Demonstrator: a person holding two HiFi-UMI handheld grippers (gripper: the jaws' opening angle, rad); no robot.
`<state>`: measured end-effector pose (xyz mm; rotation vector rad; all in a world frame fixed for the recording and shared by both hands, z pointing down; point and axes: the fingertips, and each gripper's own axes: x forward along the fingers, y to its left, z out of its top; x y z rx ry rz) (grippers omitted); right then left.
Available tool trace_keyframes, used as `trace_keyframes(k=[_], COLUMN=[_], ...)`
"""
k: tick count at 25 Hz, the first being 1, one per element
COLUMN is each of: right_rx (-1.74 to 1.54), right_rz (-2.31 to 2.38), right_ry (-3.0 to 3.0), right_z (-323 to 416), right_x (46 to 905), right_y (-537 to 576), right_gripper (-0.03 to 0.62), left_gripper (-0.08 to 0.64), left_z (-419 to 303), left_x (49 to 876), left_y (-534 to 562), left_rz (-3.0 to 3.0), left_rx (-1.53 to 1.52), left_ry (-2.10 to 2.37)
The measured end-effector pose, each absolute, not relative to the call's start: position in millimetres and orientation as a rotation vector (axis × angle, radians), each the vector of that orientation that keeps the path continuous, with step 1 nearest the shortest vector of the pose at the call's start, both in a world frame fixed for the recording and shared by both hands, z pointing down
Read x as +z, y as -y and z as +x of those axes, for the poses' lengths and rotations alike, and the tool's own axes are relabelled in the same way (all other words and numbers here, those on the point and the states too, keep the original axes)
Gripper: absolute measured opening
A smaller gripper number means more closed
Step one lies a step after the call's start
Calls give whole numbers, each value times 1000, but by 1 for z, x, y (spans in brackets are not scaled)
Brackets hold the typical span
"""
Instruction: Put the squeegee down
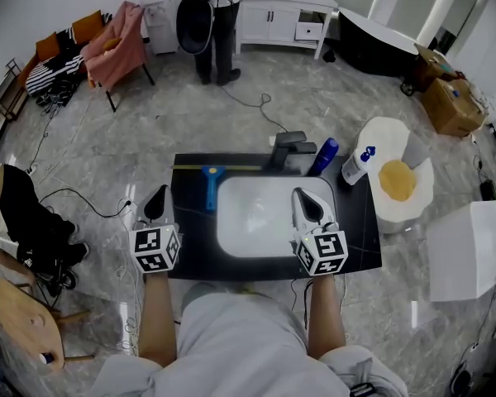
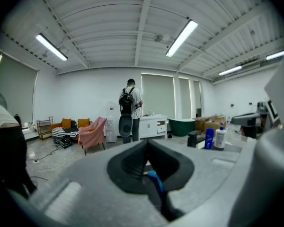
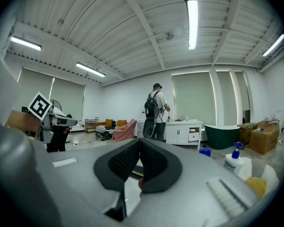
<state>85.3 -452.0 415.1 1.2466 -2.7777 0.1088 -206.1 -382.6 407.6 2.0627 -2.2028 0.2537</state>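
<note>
The squeegee [image 1: 211, 187], with a blue handle and a yellow-edged blade, lies flat on the black countertop [image 1: 357, 240] just left of the white sink [image 1: 260, 217]. My left gripper [image 1: 157, 198] hovers over the counter's left edge, a little left of the squeegee, shut with nothing in it. In the left gripper view the jaws [image 2: 147, 145] meet, and the blue handle [image 2: 156, 179] shows below them, apart from the pads. My right gripper [image 1: 308, 203] hangs over the sink's right rim. Its pads [image 3: 139, 143] touch at the tips with nothing between them.
A black faucet [image 1: 289, 147], a blue bottle [image 1: 323, 155] and a white spray bottle [image 1: 358, 165] stand along the counter's back edge. A round white stand [image 1: 413, 209] with a yellow sponge [image 1: 397, 180] is at the right. A person [image 1: 215, 23] stands far behind.
</note>
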Motion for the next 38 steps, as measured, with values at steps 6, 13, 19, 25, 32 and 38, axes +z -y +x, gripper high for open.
trace_keyframes(k=[6,13,19,25,32,38], right_rx=[110,93,83,69,66,50], right_rz=[1284,1317,1326,1340,1343,1353], right_ry=[2786,2790,2791,2787,2782,2782], right_z=[90,91,92,97,98,97], right_x=[406,398,397,392,393,386], right_y=[449,448,447,444,442,444], right_gripper=[3,3,3,3,3,3], left_gripper=[-2,-2,-2,-2,-2,-2], left_z=[-206,-211,-213,-211,-213,-217], left_x=[399,388,386,385,386,381], left_y=[380,379,378,375,375,374], left_rz=[2090,2122,2141,2154,2143,2146], left_rx=[246,234,225,230,213,215], left_ry=[2199,2205,2202,2197,2199,2208])
